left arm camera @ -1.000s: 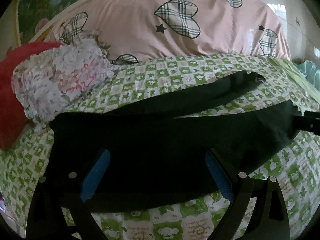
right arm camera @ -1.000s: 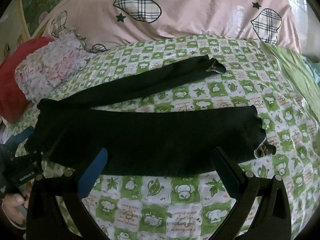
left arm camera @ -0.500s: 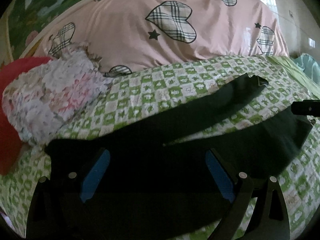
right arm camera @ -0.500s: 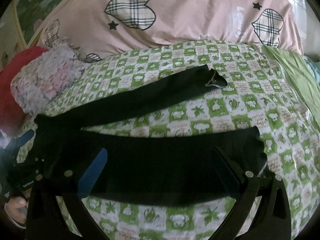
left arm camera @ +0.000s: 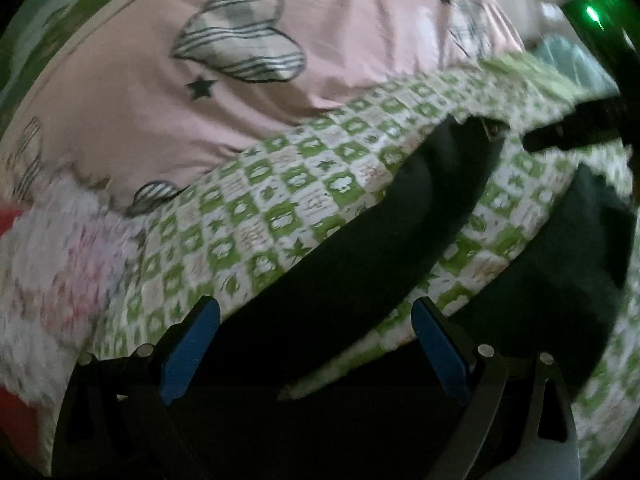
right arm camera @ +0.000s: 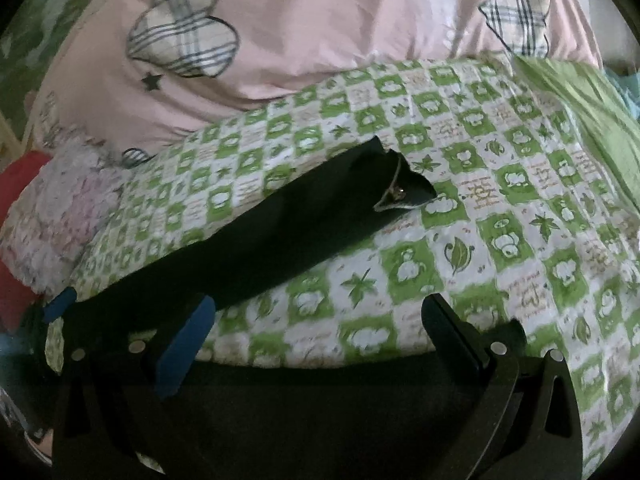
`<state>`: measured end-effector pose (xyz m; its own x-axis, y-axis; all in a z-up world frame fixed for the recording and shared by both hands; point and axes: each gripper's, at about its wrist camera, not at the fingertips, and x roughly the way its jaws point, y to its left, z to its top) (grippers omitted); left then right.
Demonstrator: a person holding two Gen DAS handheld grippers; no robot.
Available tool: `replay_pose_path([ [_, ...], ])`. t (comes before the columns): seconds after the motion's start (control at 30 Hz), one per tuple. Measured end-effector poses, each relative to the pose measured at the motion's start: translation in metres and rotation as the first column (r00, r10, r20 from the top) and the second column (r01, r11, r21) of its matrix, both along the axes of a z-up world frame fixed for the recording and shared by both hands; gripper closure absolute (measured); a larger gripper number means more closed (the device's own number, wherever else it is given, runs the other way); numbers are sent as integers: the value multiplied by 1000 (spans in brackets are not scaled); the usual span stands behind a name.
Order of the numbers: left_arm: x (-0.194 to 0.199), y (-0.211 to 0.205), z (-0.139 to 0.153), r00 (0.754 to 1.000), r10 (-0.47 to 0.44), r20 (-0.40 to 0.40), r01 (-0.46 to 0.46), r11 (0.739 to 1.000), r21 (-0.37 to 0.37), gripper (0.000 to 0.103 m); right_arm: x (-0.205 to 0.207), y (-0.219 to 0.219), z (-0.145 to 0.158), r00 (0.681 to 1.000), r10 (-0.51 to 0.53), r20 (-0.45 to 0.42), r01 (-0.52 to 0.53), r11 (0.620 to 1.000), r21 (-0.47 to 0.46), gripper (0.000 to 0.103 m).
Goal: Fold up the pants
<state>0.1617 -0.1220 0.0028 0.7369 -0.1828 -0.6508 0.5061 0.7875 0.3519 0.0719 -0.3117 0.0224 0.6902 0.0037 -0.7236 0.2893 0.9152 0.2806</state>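
Observation:
Black pants [left arm camera: 380, 264] lie spread on a green-and-white checked bedsheet [left arm camera: 280, 200], both legs running toward the right. My left gripper [left arm camera: 316, 344] is open, low over the waist end, its blue pads either side of the dark cloth. In the right wrist view the far leg [right arm camera: 304, 220] ends in an open cuff [right arm camera: 404, 188]. My right gripper [right arm camera: 320, 332] is open over the near leg [right arm camera: 320, 400], which fills the bottom of that view. The left gripper's blue pad [right arm camera: 60, 304] shows at the left edge.
A pink duvet with plaid hearts [right arm camera: 320, 20] is heaped along the back. A floral cloth bundle [right arm camera: 56, 216] and something red [right arm camera: 16, 176] lie at the left. A green cloth [right arm camera: 592, 112] lies at the right. The right gripper's body [left arm camera: 600, 24] shows top right.
Both grippers have dropped closer to the pants and moved forward. The near leg now sits under both gripper frames. The left view has tilted and blurred.

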Motion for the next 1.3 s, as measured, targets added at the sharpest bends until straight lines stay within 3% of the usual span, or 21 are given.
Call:
replay_pose_path([
  [0.1,14,-10,-14,999,-39,-31,41,998,50,6,16,-10,-5,1000,-7,-16,7,1000,12,2],
  [0.27,28,-23,-38,991,-107,-82,117,985,125,6,40,-34,-24,997,-46,-67,52,994,93,26],
  [0.37,30,-31,-51,981,-163,-103,179,969,168,6,49,-46,-35,994,-70,-85,81,988,132,29],
  [0.5,45,-35,-63,980,-151,-131,174,967,187,6,57,-58,-38,993,-101,-61,109,981,158,41],
  [0.57,59,-34,-68,979,-120,-165,147,975,169,9,60,-63,-36,992,-115,-47,121,979,162,60],
  [0.6,66,-34,-68,976,-112,-186,141,979,150,15,62,-66,-35,992,-122,-43,127,978,166,66],
  [0.63,70,-33,-69,972,-111,-207,140,981,134,19,63,-68,-35,991,-127,-43,133,976,173,79],
  [0.67,72,-33,-68,967,-112,-228,141,983,117,27,63,-70,-35,991,-130,-42,136,973,184,90],
  [0.7,72,-34,-66,965,-115,-234,143,984,105,40,62,-72,-34,990,-136,-36,140,970,197,93],
  [0.73,71,-35,-64,966,-118,-230,145,984,105,48,60,-72,-32,990,-138,-28,141,970,201,95],
  [0.8,69,-34,-57,967,-116,-225,141,985,96,75,54,-70,-26,991,-135,-9,134,969,206,96],
  [0.87,67,-30,-47,963,-122,-242,138,989,53,86,46,-66,-19,992,-129,6,124,969,215,96],
  [1.07,37,-14,-7,958,-159,-240,142,986,-86,96,5,-54,12,990,-121,76,100,966,240,96],
  [1.3,-20,-10,11,950,-208,-235,177,973,-147,95,-53,-49,28,990,-102,93,79,971,224,96],
])
